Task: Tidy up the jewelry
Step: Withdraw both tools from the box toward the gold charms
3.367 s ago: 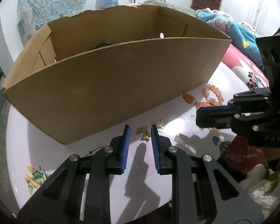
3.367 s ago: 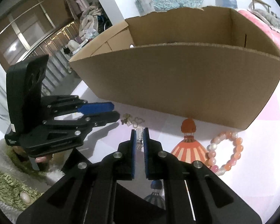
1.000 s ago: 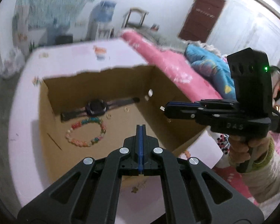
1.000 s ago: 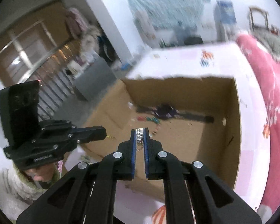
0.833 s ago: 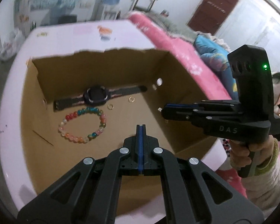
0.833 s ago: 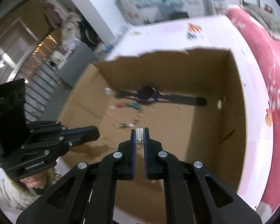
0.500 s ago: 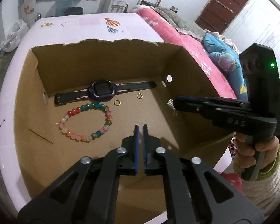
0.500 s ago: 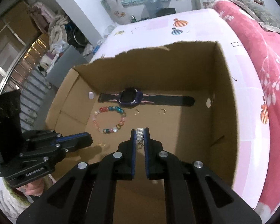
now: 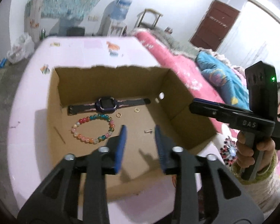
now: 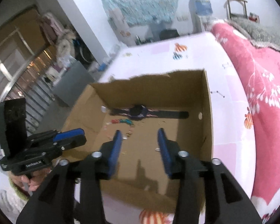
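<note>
Both grippers, left (image 9: 140, 138) and right (image 10: 141, 141), are gaping wide (empty) over the box (image 9: 186, 100); a clasp (image 9: 148, 131) is lying at 12 o'clock of the left.

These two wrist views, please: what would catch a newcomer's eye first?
The open cardboard box on the pale pink table fills both views. On its floor a dark watch lies along the far wall, with a colourful bead bracelet just in front. Both the left gripper and right gripper hover open above it.
</note>
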